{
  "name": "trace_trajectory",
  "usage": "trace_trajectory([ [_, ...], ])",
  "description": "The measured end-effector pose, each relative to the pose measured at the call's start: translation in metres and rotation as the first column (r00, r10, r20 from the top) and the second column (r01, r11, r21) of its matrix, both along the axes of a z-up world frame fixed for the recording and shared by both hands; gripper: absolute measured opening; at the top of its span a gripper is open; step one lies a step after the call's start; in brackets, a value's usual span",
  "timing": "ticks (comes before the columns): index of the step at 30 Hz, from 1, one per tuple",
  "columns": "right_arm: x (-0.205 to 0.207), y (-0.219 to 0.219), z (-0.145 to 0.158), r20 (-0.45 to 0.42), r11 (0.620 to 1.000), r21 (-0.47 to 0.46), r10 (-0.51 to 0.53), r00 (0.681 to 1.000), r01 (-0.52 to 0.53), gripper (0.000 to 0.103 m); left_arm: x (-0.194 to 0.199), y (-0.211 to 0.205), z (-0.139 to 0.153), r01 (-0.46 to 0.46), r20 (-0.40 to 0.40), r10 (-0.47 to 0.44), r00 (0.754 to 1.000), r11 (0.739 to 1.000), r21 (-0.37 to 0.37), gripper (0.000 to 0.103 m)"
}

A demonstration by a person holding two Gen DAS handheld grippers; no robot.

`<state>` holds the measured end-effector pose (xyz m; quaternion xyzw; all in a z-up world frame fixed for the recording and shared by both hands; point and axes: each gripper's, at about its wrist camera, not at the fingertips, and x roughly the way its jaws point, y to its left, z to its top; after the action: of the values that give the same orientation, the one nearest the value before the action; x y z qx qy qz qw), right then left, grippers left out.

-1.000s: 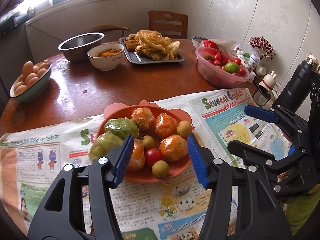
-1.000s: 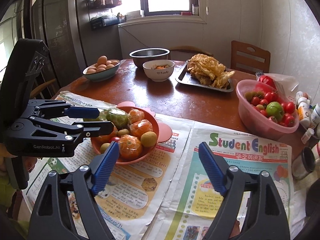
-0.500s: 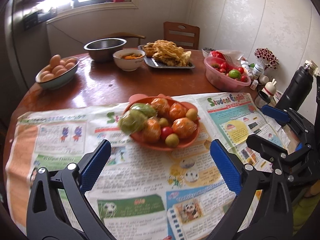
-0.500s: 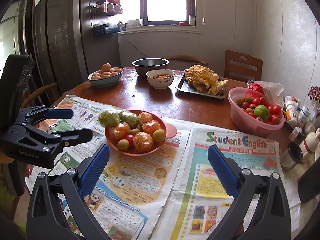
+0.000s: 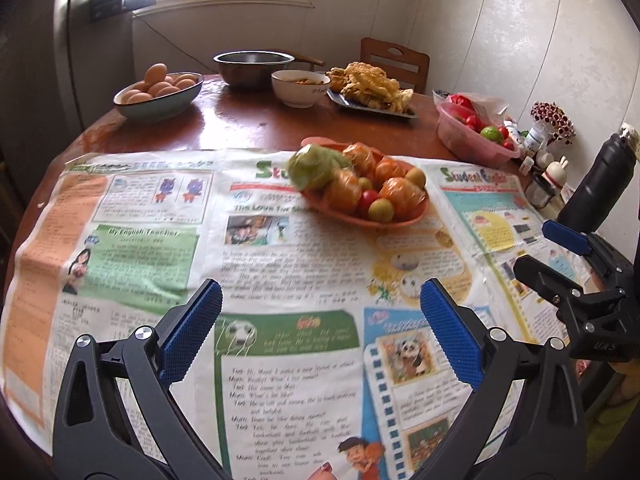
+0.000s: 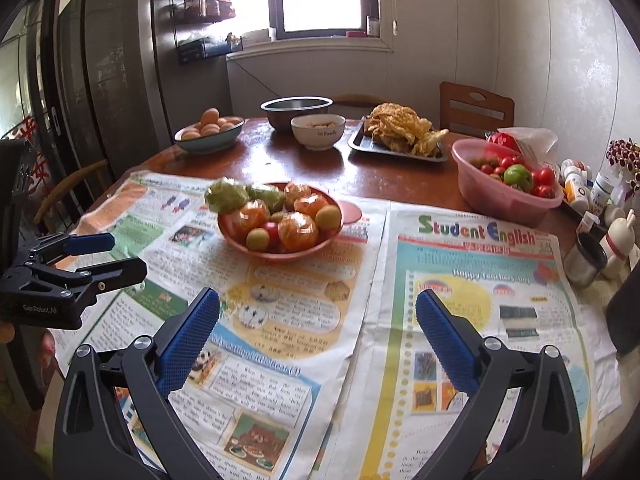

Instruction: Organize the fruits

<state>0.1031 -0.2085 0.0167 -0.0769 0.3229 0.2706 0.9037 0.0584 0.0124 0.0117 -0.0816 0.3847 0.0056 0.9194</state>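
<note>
Both of our grippers have drawn back from the orange bowl since a second ago, when the left gripper stood close around its near rim; now plain newspaper lies between us and it. Its jaws have just been opening and stand spread wide with nothing between them. The right gripper shows the same: jaws just opened, spread wide, empty, over the seam of 2 newspaper sheets.

We see the orange bowl resting on the newspaper near the middle of the brown table. It holds several plastic-wrapped oranges, 2 wrapped green fruits at its left edge, a few small yellow-green fruits and 1 cherry tomato.

To the far right, a pink basin sits on bare table, holding cherry tomatoes and 1 green fruit. At the far left, a teal bowl is heaped with brown eggs. Behind the middle stand a steel bowl, contents hidden, and a white bowl of some food we cannot identify. Right of these, a dark tray carries a pile of fried food. A black flask stands at the right edge in the left view.
</note>
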Motion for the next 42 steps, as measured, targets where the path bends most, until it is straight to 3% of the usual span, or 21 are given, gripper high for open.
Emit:
trace_trajectory([
  [15, -0.016, -0.002, -0.015, -0.012, 1.0, 0.009, -0.021, 1.0, 0.021, 0.099, -0.011, -0.005, -0.01, 0.004, -0.001, -0.004, 1.0, 1.0, 0.003, 0.093],
  [42, -0.019, -0.003, -0.016, -0.019, 1.0, 0.012, -0.027, 0.999, 0.027, 0.099, -0.01, -0.011, -0.015, 0.004, -0.016, -0.004, 1.0, 1.0, -0.001, 0.093],
])
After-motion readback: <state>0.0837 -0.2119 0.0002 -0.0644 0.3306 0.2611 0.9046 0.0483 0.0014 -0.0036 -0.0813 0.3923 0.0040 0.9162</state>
